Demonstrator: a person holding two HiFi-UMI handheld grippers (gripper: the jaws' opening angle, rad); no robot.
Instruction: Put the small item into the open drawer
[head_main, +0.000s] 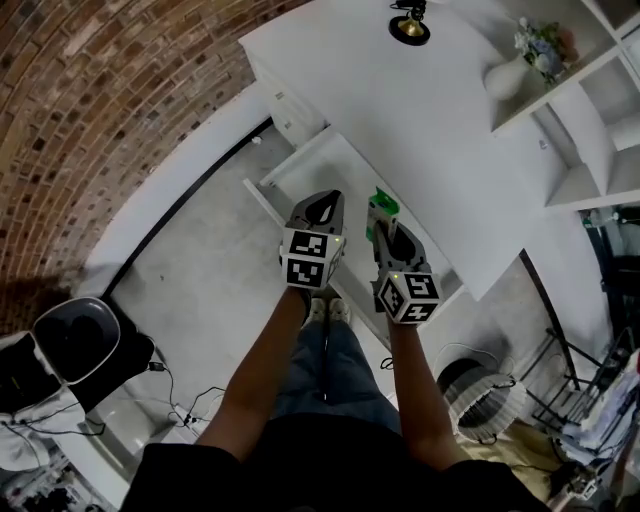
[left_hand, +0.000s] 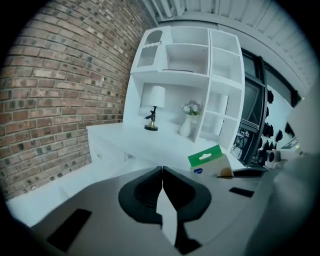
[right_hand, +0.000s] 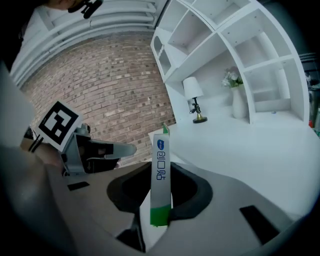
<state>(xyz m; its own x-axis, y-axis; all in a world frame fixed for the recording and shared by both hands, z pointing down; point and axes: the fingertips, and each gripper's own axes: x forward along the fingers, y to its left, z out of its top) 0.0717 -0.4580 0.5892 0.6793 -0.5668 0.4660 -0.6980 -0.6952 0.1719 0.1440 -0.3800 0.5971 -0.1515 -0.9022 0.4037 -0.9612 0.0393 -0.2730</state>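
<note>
A small white box with a green end (head_main: 381, 209) is clamped upright in my right gripper (head_main: 385, 226); in the right gripper view the box (right_hand: 160, 176) stands edge-on between the pads. The white drawer (head_main: 300, 165) is pulled out from under the white desk (head_main: 400, 120), and both grippers hover over it. My left gripper (head_main: 325, 199) is level with the right one, a little to its left, with its jaws shut and nothing between them (left_hand: 162, 172). From the left gripper view the box (left_hand: 212, 159) shows to the right. The left gripper (right_hand: 87, 146) appears beside the box in the right gripper view.
A small lamp (head_main: 410, 24) and a white vase of flowers (head_main: 512, 70) stand at the desk's back by white shelving (head_main: 590, 100). On the floor are a grey bin (head_main: 76, 340), cables (head_main: 185, 405) and a wire basket (head_main: 472, 388). A brick wall (head_main: 90, 110) runs along the left.
</note>
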